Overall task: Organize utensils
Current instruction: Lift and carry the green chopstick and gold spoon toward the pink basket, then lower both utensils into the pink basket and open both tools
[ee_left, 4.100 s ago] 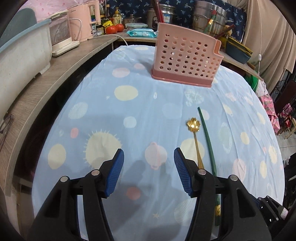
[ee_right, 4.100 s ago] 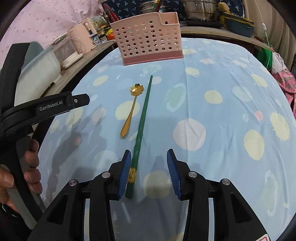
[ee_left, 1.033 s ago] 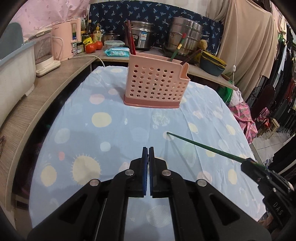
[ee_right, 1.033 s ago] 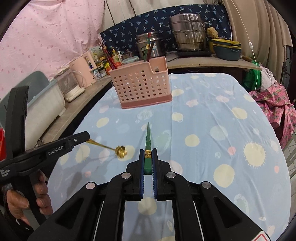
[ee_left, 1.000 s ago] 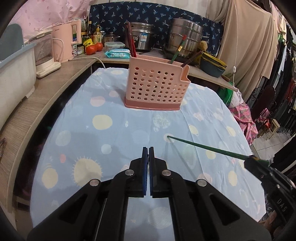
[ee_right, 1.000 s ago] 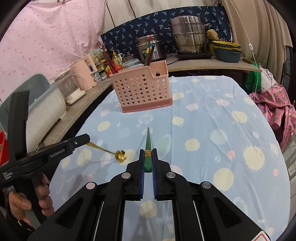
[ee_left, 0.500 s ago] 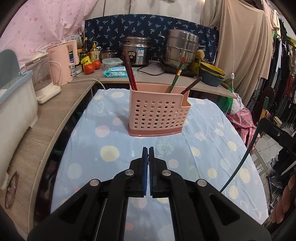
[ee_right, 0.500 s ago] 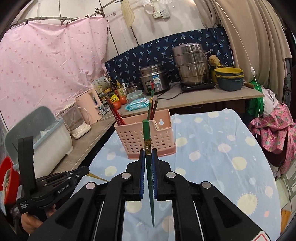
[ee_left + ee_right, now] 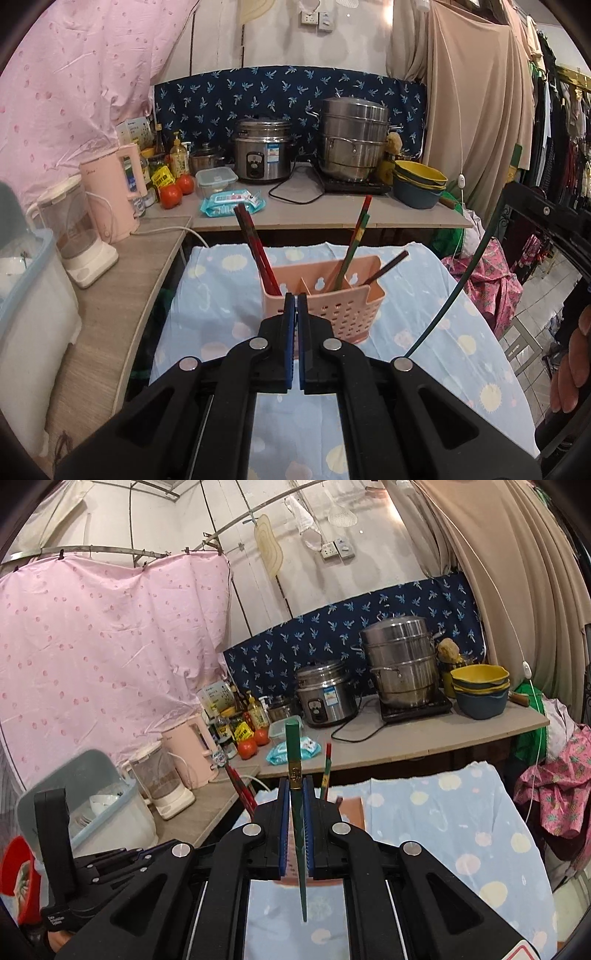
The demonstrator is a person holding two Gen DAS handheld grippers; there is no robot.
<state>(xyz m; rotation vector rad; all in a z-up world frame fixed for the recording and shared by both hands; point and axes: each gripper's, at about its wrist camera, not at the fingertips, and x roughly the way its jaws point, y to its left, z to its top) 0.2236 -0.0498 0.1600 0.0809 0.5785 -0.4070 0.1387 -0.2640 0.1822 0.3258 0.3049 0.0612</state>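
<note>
The worktop (image 9: 207, 306) carries a pink basket (image 9: 343, 306) near its far edge, chopsticks already standing in it. The right gripper (image 9: 295, 827) has its jaws clamped on a green chopstick (image 9: 295, 760), tip hanging down. The left gripper (image 9: 295, 325) has its jaws together; no spoon shows there. Judged step: carrying to the basket. Next, lower the tip into a compartment.
</note>
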